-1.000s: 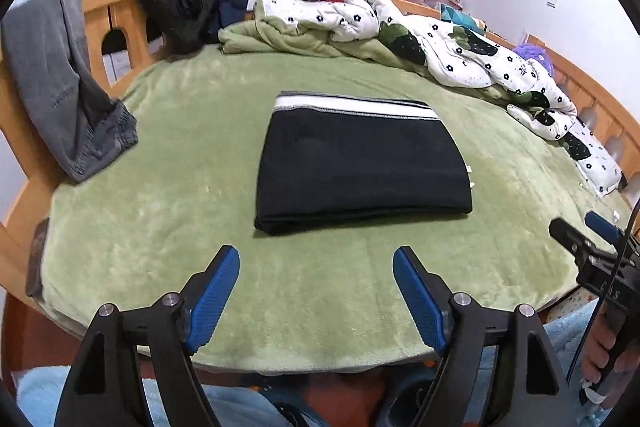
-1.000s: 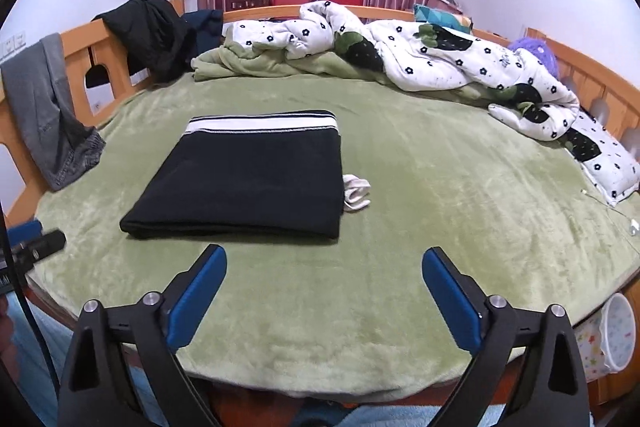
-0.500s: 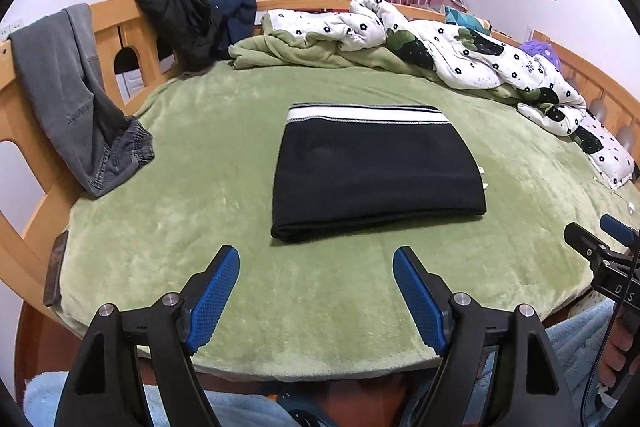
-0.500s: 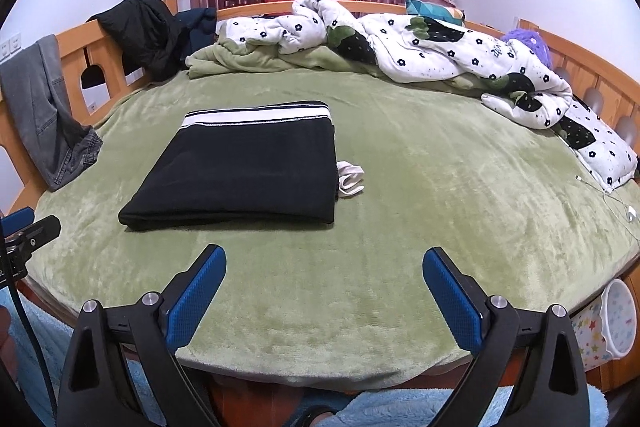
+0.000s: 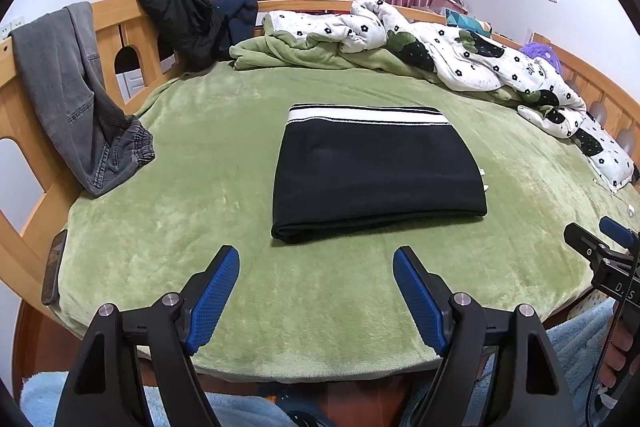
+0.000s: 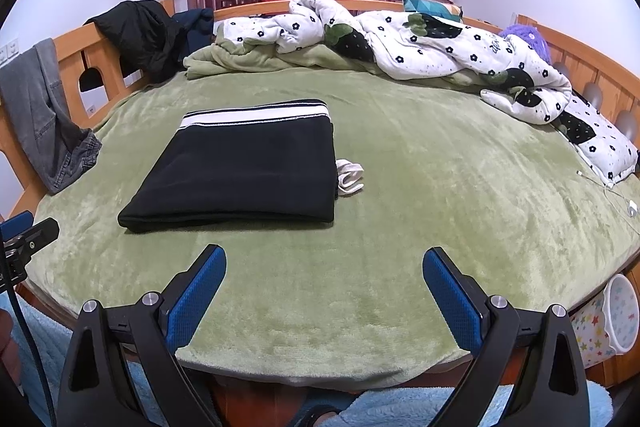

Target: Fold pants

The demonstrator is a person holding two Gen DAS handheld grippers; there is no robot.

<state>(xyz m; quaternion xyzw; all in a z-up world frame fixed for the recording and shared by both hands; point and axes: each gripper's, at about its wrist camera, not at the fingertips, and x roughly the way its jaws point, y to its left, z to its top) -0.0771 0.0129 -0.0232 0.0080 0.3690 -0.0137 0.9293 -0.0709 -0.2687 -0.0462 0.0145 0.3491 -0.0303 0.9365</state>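
Observation:
The black pants (image 5: 376, 171) lie folded into a flat rectangle on the green blanket, with the white-striped waistband at the far edge. They also show in the right wrist view (image 6: 244, 175), with a white drawstring (image 6: 350, 177) sticking out at their right side. My left gripper (image 5: 316, 263) is open and empty, hovering over the near edge of the bed, short of the pants. My right gripper (image 6: 324, 263) is open and empty, near the bed's front edge, right of the pants.
The green blanket (image 5: 192, 227) covers a wooden-framed bed. Grey jeans (image 5: 76, 99) hang on the left rail, dark clothes (image 5: 180, 19) at the back left. A flowered quilt (image 6: 440, 47) is heaped along the back and right. A starred bin (image 6: 612, 319) stands by the bed's right.
Both grippers have drawn back and risen a little from the bed, so the pants look farther and the view is higher. The pants have not moved.

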